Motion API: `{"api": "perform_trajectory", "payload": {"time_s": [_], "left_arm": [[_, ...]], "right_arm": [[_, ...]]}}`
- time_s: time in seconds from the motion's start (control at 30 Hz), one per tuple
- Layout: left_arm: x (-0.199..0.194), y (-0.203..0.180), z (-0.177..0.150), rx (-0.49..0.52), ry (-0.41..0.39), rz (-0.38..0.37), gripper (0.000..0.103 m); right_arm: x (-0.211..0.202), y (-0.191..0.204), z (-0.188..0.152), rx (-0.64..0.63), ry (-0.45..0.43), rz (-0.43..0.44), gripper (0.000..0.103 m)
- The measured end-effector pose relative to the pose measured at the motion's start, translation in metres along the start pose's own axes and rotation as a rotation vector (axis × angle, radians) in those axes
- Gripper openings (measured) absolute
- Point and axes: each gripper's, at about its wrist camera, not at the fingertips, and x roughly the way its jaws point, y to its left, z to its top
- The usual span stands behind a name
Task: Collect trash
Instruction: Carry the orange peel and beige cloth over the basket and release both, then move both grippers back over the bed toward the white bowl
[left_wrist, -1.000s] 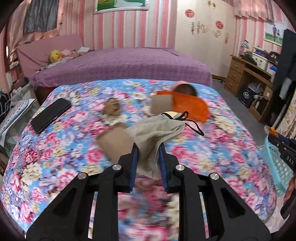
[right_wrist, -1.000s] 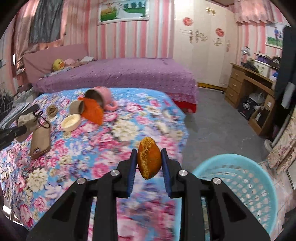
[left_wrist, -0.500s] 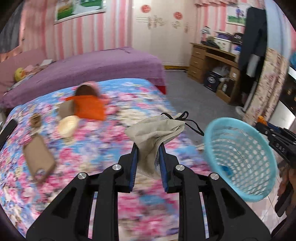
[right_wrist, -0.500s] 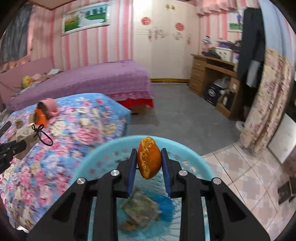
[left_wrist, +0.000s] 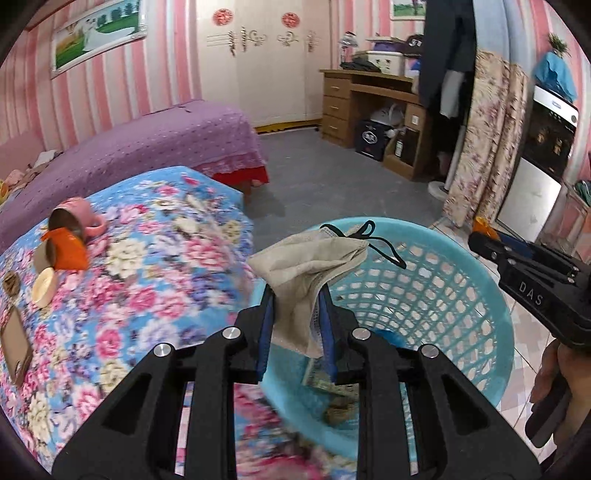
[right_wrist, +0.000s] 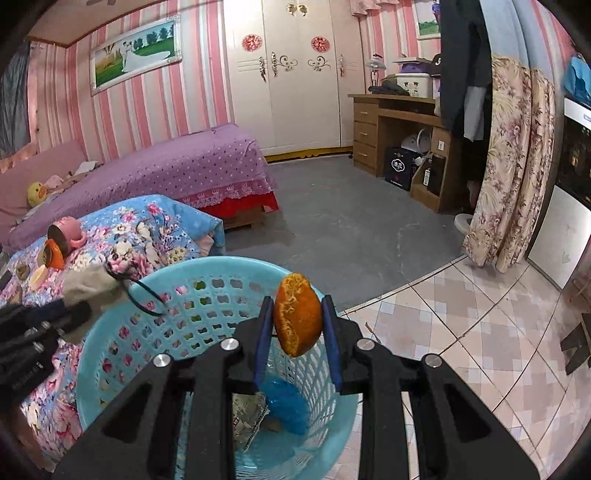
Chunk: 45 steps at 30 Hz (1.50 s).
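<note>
A beige face mask (left_wrist: 310, 262) with black ear loops sticks up between the blue pads of my left gripper (left_wrist: 297, 295). The jaws are opening, and the pads still touch the mask. It hangs over the near rim of a light blue plastic basket (left_wrist: 454, 280). My right gripper (right_wrist: 297, 300) is shut on a piece of orange peel (right_wrist: 295, 321) above the same basket (right_wrist: 207, 266). A blue bag (right_wrist: 286, 402) and a crumpled paper wrapper (right_wrist: 247, 413) lie at the bottom. In the right wrist view the left gripper (right_wrist: 79, 308) and its mask (right_wrist: 92, 284) come in over the basket's left rim.
The basket stands on the floor against a bed with a floral cover (left_wrist: 155, 266). On the bed lie a tipped pink mug (left_wrist: 74, 218), an orange packet (left_wrist: 68, 247), a round lid (left_wrist: 44, 288) and a brown card (left_wrist: 14, 343). A purple bed (right_wrist: 192, 162), a wooden desk (right_wrist: 391, 122) and a flowered curtain (right_wrist: 513, 166) stand beyond.
Both grippers swung right from over the floral bed to above the blue basket, each with its item still held. The bed items slid to the left of both views.
</note>
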Motion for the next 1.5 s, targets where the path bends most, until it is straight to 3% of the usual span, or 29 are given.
{"api": "perform_trajectory", "payload": {"time_s": [0.1, 0.17, 0.23, 0.33, 0.47, 0.97, 1.0, 1.07, 1.13, 1.27, 1.5], "left_arm": [[0.002, -0.009, -0.002, 0.023, 0.007, -0.011, 0.032], [0.000, -0.008, -0.002, 0.028, -0.005, 0.003, 0.057], [-0.003, -0.003, -0.002, 0.019, -0.018, 0.017, 0.071], [-0.009, 0.009, -0.001, 0.014, -0.029, 0.002, 0.078], [-0.021, 0.033, 0.000, -0.005, -0.075, 0.071, 0.089], [-0.035, 0.099, -0.008, -0.109, -0.091, 0.186, 0.096], [-0.037, 0.103, -0.010, -0.111, -0.091, 0.192, 0.096], [-0.041, 0.111, -0.012, -0.114, -0.088, 0.205, 0.096], [-0.044, 0.119, -0.015, -0.120, -0.087, 0.217, 0.096], [-0.056, 0.140, -0.020, -0.135, -0.086, 0.244, 0.097], [-0.073, 0.181, -0.024, -0.167, -0.096, 0.294, 0.097]], "right_arm": [[-0.002, -0.004, 0.000, 0.016, -0.006, 0.006, 0.026], [-0.002, -0.005, -0.001, 0.017, -0.003, 0.006, 0.026], [0.000, -0.005, -0.001, 0.018, -0.002, 0.008, 0.026], [0.000, -0.005, -0.001, 0.018, -0.001, 0.008, 0.027], [0.000, -0.002, -0.002, 0.013, -0.002, 0.011, 0.027], [0.001, 0.034, 0.000, -0.038, -0.005, 0.020, 0.029], [0.001, 0.037, 0.000, -0.043, -0.007, 0.014, 0.034], [-0.001, 0.042, 0.001, -0.037, -0.013, 0.005, 0.073], [-0.003, 0.045, 0.003, -0.026, -0.021, 0.020, 0.075], [-0.003, 0.059, 0.007, -0.014, -0.024, -0.003, 0.093], [0.002, 0.098, 0.014, -0.022, -0.022, -0.002, 0.095]]}}
